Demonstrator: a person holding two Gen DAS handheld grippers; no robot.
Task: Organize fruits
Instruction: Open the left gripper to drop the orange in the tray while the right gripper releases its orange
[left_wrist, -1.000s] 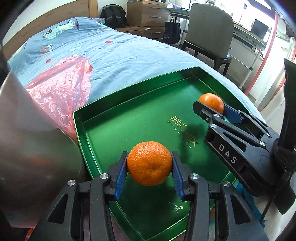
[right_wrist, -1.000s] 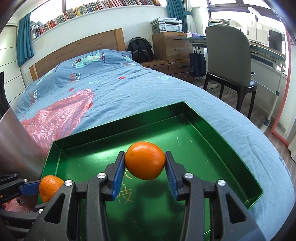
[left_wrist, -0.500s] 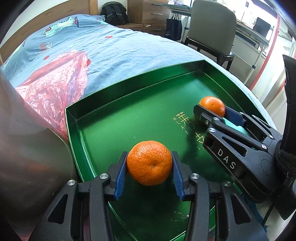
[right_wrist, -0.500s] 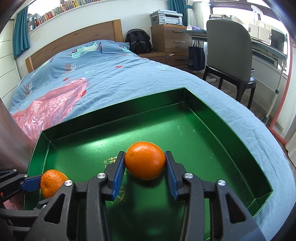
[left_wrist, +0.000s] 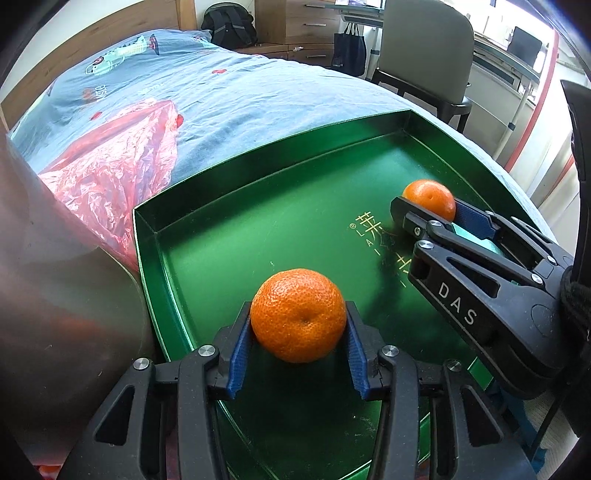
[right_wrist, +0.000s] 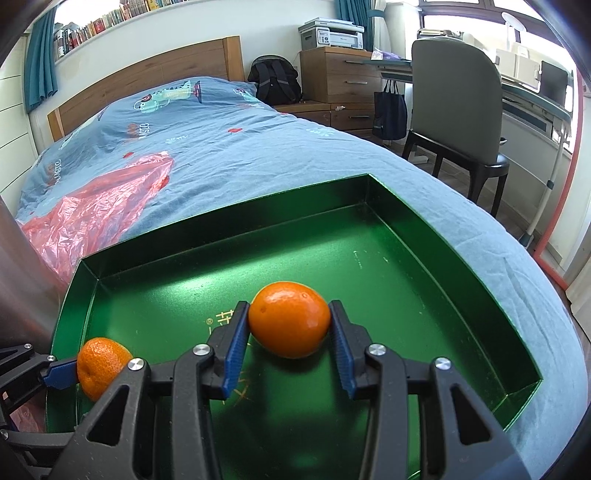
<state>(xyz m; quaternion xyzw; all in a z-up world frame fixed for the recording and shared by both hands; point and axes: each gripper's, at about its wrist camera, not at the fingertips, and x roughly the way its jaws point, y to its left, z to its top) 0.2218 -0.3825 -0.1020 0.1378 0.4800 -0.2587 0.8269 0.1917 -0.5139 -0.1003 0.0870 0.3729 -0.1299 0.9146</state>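
Observation:
A green metal tray (left_wrist: 236, 236) lies on the bed; it also shows in the right wrist view (right_wrist: 406, 266). My left gripper (left_wrist: 298, 332) is shut on an orange tangerine (left_wrist: 298, 319) and holds it low over the tray's left part. My right gripper (right_wrist: 289, 332) is shut on a second tangerine (right_wrist: 289, 319) over the tray's middle. In the left wrist view the right gripper (left_wrist: 428, 210) and its tangerine (left_wrist: 430, 197) show at the right. In the right wrist view the left gripper's tangerine (right_wrist: 101, 367) shows at the lower left.
A red plastic bag (left_wrist: 107, 177) lies on the blue bedsheet (right_wrist: 229, 147) left of the tray. A shiny metal container (left_wrist: 44, 258) stands close at the left. A grey chair (right_wrist: 458, 99), a desk and drawers stand beyond the bed at the right.
Both grippers have moved lower and forward over the tray, each still shut on its tangerine.

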